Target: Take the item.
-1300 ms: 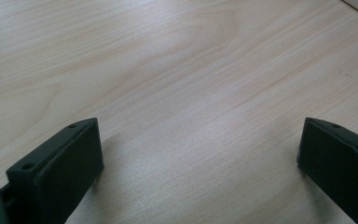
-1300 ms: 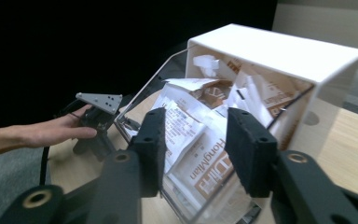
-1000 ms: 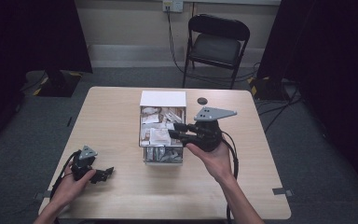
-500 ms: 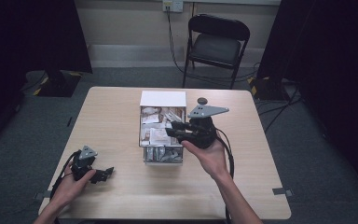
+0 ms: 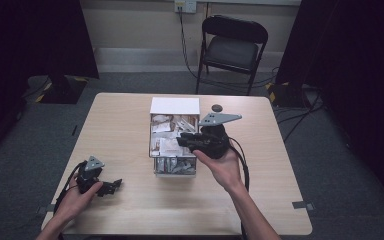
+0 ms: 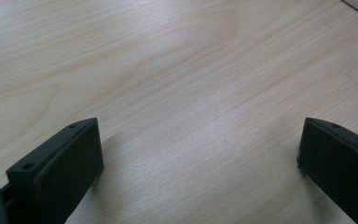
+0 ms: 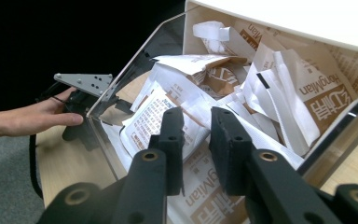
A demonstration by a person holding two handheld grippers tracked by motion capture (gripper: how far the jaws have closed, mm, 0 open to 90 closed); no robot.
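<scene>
The right gripper's [image 7: 196,135] fingers [image 7: 172,140] have just been closing, a narrow gap left, over white sachets [image 7: 158,116] in the clear box [image 5: 174,137] mid-table [image 5: 120,125], its long axis running away from me. Whether they pinch one is unclear. Left gripper [image 5: 111,186] rests wide apart.

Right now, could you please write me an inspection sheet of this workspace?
Surface: light wood table, bare around the left claw.
Job's things: clear-walled box with a white lid part at its far end, full of white and brown paper sachets.
Clutter: small dark round object on the table behind the box.
Grippers: left claw rests low at the table's near left, jaws wide apart with nothing between them. Right claw reaches over the box, its jaws have just been closing and stand narrowly apart above the sachets; grip on one cannot be told.
Cables: black cable trails from the right claw; wall cables behind.
Surroundings: folding chair, grey carpet, dark curtains.
</scene>
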